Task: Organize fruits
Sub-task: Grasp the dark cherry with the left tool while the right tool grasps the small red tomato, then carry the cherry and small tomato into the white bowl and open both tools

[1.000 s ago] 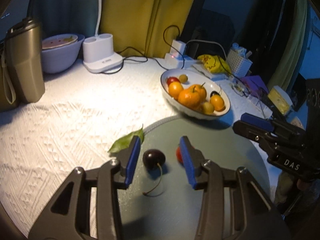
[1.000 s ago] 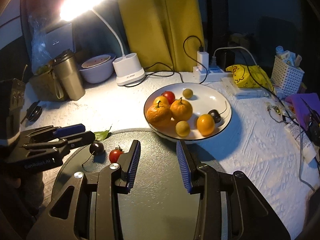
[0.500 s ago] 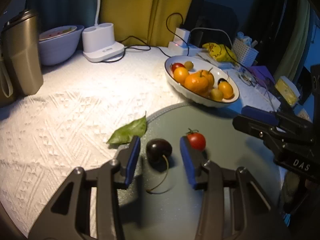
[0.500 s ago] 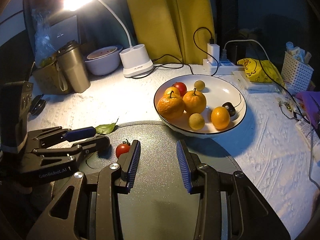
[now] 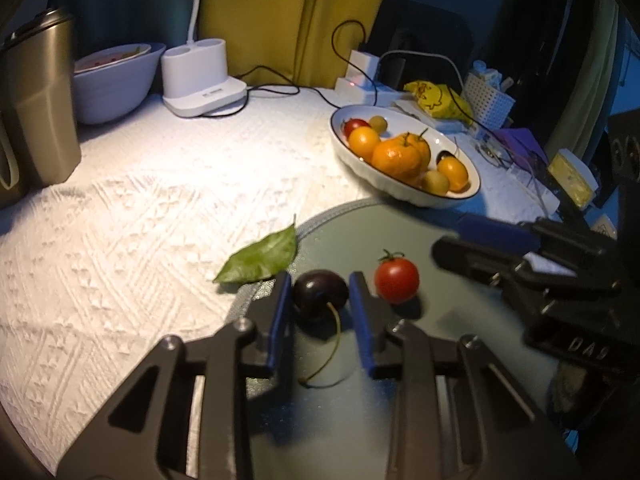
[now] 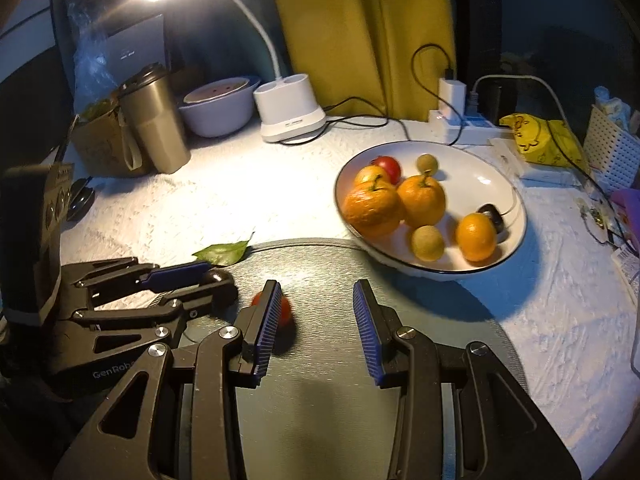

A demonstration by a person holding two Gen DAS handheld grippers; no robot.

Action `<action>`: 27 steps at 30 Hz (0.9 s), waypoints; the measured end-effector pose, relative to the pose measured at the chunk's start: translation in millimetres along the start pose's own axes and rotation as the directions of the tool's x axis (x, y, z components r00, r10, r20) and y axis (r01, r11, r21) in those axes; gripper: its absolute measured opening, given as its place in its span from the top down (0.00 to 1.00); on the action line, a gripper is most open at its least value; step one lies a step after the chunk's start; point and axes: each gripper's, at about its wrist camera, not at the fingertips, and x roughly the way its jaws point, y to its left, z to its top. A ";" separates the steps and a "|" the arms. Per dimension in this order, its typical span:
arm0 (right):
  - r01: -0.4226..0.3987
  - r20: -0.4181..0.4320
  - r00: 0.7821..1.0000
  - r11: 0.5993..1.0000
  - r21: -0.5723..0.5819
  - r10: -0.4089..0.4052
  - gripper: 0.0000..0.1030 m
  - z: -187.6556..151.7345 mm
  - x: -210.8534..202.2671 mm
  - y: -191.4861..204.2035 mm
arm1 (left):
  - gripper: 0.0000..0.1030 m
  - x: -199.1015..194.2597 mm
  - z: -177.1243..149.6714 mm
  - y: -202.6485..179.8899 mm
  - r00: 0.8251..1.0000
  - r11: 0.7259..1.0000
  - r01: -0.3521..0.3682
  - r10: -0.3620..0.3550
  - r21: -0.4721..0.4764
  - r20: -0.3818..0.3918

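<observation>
Our left gripper (image 5: 320, 300) is squeezing the dark round cherry (image 5: 320, 291) on the grey round mat (image 5: 460, 360). Our right gripper (image 6: 316, 324) is staying wide open beside the small red tomato (image 5: 397, 281), near the white fruit bowl (image 6: 516, 208)

Both tools look alike here: the left gripper (image 5: 320, 304) is matte black, an open-framed build with triangular cut-outs in each arm and silver round-headed screws at the pivots. Its fingers (image 5: 278, 320) carry slim blue pads. The right gripper (image 6: 316, 332) shows the same black frame and silver screws, with fine ribbing clear on its blue pads (image 6: 266, 330). From the opposite camera, pale lettering reads "GenRob" on the left unit's side and "DAS" on the right's. No skin or sleeve shows.
</observation>
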 end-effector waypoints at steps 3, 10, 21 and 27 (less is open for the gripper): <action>-0.023 -0.027 0.999 1.000 -0.010 0.022 0.61 -0.6 7.8 6.7 | 0.71 -1.7 -0.9 3.0 1.000 1.000 0.007 -0.007 -0.011 0.002; -0.060 -0.070 0.996 0.998 -0.013 0.059 0.61 -2.4 23.2 15.5 | 0.71 -7.6 -1.2 8.0 1.000 1.000 0.008 -0.007 -0.024 0.017; -0.083 -0.120 0.990 0.996 -0.038 0.078 0.62 -6.5 39.6 27.6 | 0.71 -14.9 -1.3 15.7 1.000 0.999 -0.012 0.013 -0.038 0.028; -0.098 -0.110 0.990 0.994 -0.046 0.092 0.72 -7.7 39.0 29.7 | 0.71 -18.8 -2.9 17.1 0.999 0.999 -0.027 0.028 -0.040 0.032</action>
